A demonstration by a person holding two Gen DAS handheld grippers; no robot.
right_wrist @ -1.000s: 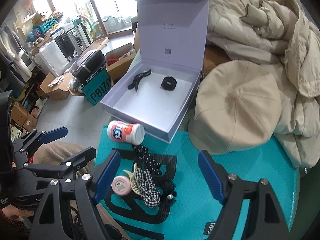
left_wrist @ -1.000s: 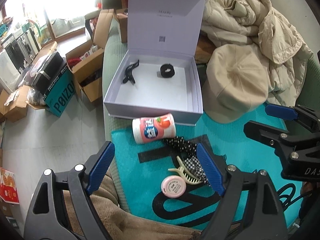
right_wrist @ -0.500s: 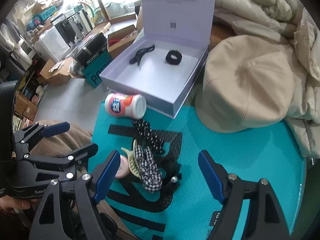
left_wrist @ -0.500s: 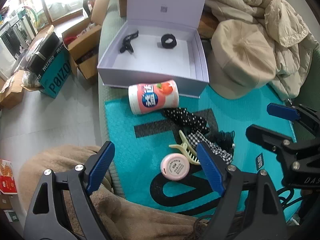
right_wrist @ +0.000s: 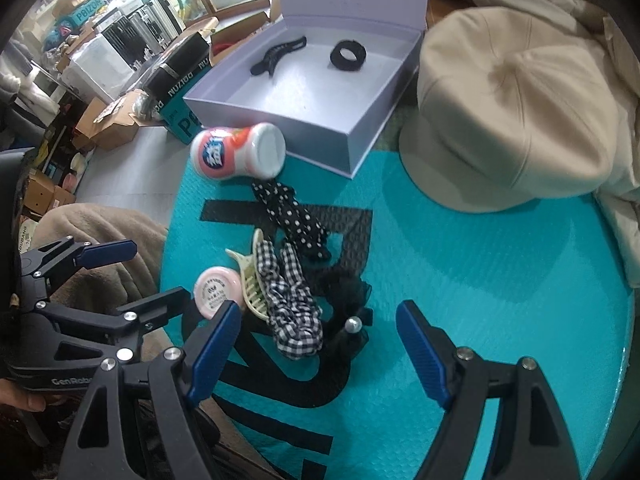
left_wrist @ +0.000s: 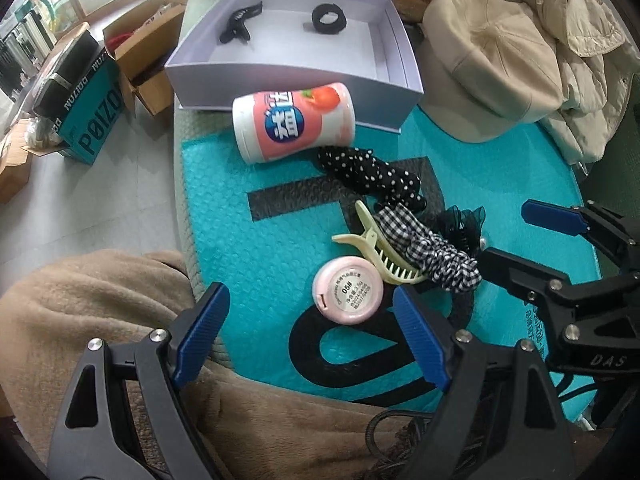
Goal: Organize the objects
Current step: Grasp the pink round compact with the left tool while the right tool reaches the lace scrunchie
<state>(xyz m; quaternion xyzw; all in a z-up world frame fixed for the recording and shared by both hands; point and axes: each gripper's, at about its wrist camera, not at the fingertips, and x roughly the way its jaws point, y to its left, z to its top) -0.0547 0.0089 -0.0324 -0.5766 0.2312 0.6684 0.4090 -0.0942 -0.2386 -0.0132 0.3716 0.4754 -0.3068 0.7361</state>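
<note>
An open lavender box [left_wrist: 280,76] [right_wrist: 360,148] holds a black hair clip [left_wrist: 238,24] [right_wrist: 278,56] and a black scrunchie [left_wrist: 329,19] [right_wrist: 348,55]. In front of it on the teal mat [left_wrist: 224,216] lie a pink gum bottle [left_wrist: 294,122] [right_wrist: 236,152], a polka-dot scrunchie [left_wrist: 372,176] [right_wrist: 292,216], a cream claw clip [left_wrist: 380,248] [right_wrist: 248,276], a checked scrunchie [left_wrist: 432,252] [right_wrist: 292,304], a black bow [right_wrist: 348,312] and a round pink tin [left_wrist: 347,290] [right_wrist: 218,290]. My left gripper [left_wrist: 312,332] is open just before the tin. My right gripper [right_wrist: 320,344] is open above the checked scrunchie and bow.
A beige cap [left_wrist: 492,60] [right_wrist: 516,120] and a padded coat [left_wrist: 580,20] lie right of the box. A brown blanket [left_wrist: 80,300] lies at the mat's near left. Cardboard boxes [left_wrist: 140,52] and a teal carton [left_wrist: 88,120] stand on the floor to the left.
Both grippers have come down and closer to the items on the mat. The box now sits higher in both views. Nothing was grasped.
</note>
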